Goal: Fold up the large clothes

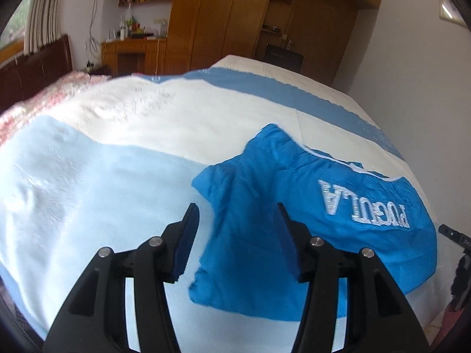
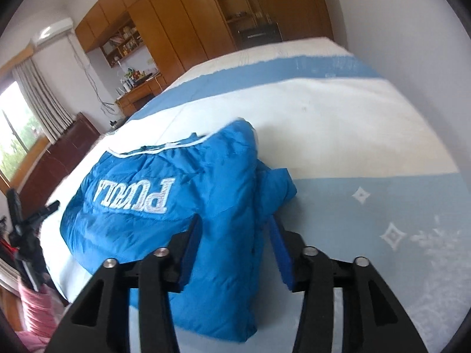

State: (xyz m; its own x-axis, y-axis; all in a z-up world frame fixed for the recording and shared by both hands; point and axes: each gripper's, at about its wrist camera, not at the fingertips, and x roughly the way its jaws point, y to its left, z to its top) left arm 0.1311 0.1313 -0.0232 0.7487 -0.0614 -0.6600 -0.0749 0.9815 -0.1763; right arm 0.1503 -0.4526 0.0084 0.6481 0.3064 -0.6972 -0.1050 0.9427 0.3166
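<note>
A bright blue padded jacket (image 1: 312, 214) with white lettering lies partly folded on the bed, back side up, a sleeve folded over it. It also shows in the right wrist view (image 2: 182, 194). My left gripper (image 1: 237, 214) is open and empty, hovering just above the jacket's left edge. My right gripper (image 2: 234, 226) is open and empty, its jaws held wide over the jacket's right folded edge. The other gripper shows at the left edge of the right wrist view (image 2: 20, 229).
The bed (image 1: 97, 176) has a white and light-blue cover. A pink blanket (image 1: 44, 97) lies at its far left. A dark headboard (image 1: 35, 67), wooden wardrobes (image 1: 235, 17) and a desk (image 1: 132, 50) stand beyond. The bed's near edge drops off at right.
</note>
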